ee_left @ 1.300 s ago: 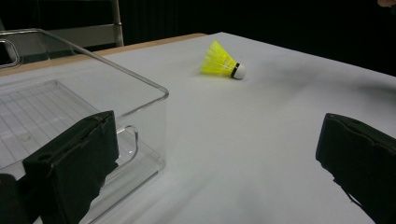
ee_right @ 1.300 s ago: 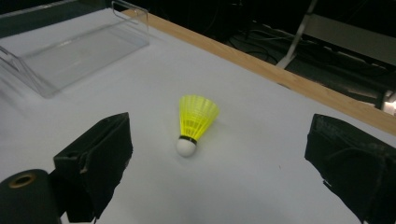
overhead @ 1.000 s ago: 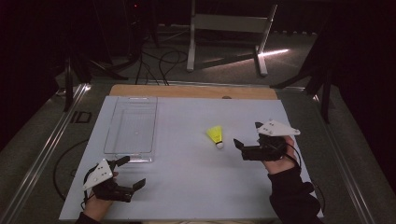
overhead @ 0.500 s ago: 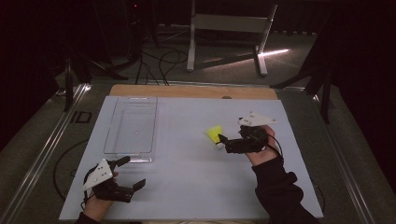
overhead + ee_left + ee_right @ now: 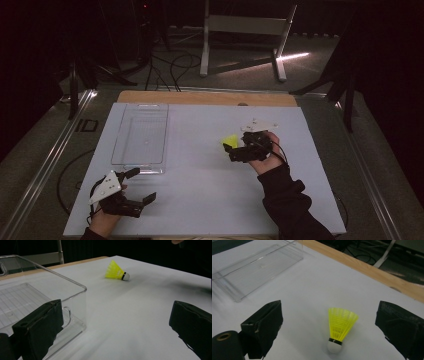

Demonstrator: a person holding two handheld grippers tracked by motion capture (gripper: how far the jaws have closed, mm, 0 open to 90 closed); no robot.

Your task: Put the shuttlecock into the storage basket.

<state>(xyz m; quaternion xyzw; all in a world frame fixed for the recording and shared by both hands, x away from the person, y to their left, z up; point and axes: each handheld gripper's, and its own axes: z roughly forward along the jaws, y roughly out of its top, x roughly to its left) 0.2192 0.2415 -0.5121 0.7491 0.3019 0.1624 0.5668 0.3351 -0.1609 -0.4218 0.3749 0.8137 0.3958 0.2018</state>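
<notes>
White table sheet [image 5: 200, 200] with a wooden strip [image 5: 205, 97] along its far edge. Yellow shuttlecock [image 5: 230, 140] lies on its side on the sheet, right of centre in the high view, well apart from the clear plastic tray [image 5: 120, 150] on the left half. Shuttlecock has a white cork tip with a dark band; in the right gripper view [image 5: 339, 330] the cork points toward the camera and the skirt flares away. Right gripper [image 5: 235, 152] sits just beside the shuttlecock, held by the person's right hand [image 5: 265, 157], dark sleeve [image 5: 290, 205] coming in from the bottom edge. Its jaws are wide apart, one to each side of the shuttlecock in the right gripper view, neither touching it. Left gripper [image 5: 142, 187] is low at the near left of the sheet, just in front of the tray's near end, held by the left hand [image 5: 107, 215]. Its jaws are spread apart too, nothing between them; in the left gripper view one pad sits in front of the tray's near corner [image 5: 75, 305], the other over bare sheet, contact with the tray cannot be told. From that view the shuttlecock [image 5: 116, 272] is far off across the sheet. Tray is empty, ribbed floor visible. Dark floor with cables [image 5: 175, 65] and a metal stand [image 5: 245, 30] beyond the table.
</notes>
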